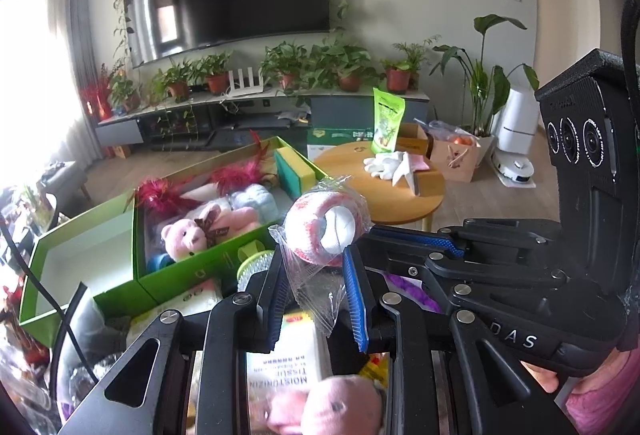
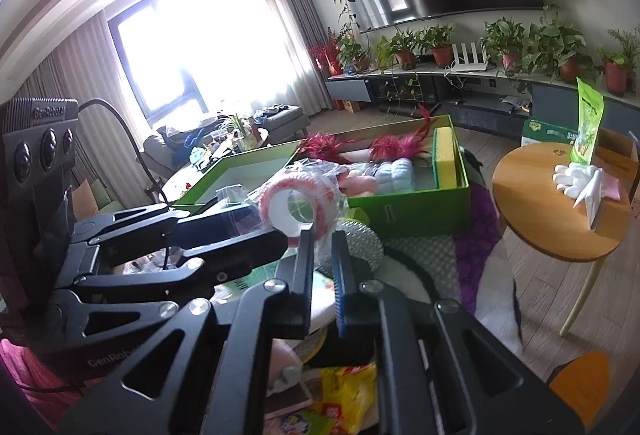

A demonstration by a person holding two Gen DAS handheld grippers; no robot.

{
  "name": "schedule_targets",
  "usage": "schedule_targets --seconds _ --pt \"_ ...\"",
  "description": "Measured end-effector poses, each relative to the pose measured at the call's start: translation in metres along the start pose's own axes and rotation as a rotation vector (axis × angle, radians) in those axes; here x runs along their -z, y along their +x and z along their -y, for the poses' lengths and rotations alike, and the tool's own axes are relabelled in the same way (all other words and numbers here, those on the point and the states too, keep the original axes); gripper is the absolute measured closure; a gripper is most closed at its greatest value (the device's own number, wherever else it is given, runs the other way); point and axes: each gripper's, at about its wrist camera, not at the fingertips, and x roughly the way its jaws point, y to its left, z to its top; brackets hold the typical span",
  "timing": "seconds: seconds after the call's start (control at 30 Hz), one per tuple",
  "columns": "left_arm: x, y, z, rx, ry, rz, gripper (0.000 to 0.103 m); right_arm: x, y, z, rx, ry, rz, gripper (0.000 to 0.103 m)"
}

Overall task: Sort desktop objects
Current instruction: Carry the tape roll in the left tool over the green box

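A pink-and-white tape roll in a clear plastic wrapper (image 1: 324, 227) is held up between both grippers. My left gripper (image 1: 314, 275) is partly closed, with the wrapper's lower end between its blue-padded fingers. My right gripper (image 2: 322, 247) is shut on the wrapper's edge beside the roll (image 2: 294, 205); it also shows in the left wrist view (image 1: 404, 235), reaching in from the right. Behind stands a green box (image 1: 192, 267) with a pink teddy bear (image 1: 188, 235), feathers and a yellow-green sponge (image 1: 296, 171).
An empty green lid tray (image 1: 80, 259) lies left of the box. Below the grippers are a tissue pack (image 1: 288, 359), a pink plush (image 1: 344, 407) and yellow packets (image 2: 348, 395). A round wooden side table (image 2: 552, 211) with white gloves stands to the right.
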Motion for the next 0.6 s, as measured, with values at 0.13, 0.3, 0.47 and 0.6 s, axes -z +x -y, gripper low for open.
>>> schedule_targets --seconds 0.13,0.3,0.47,0.6 --pt "-0.007 0.012 -0.003 -0.007 0.004 -0.010 0.076 -0.006 0.006 0.008 0.004 0.003 0.002 0.092" --pt "-0.019 0.026 -0.004 -0.009 0.008 -0.025 0.076 -0.016 0.014 0.019 0.009 0.002 0.006 0.092" --pt "-0.033 0.036 0.001 -0.029 0.071 -0.016 0.076 -0.028 0.022 0.030 0.012 -0.002 0.022 0.092" --pt "-0.047 0.046 0.001 -0.031 0.099 -0.013 0.076 -0.039 0.030 0.042 0.007 0.019 0.030 0.092"
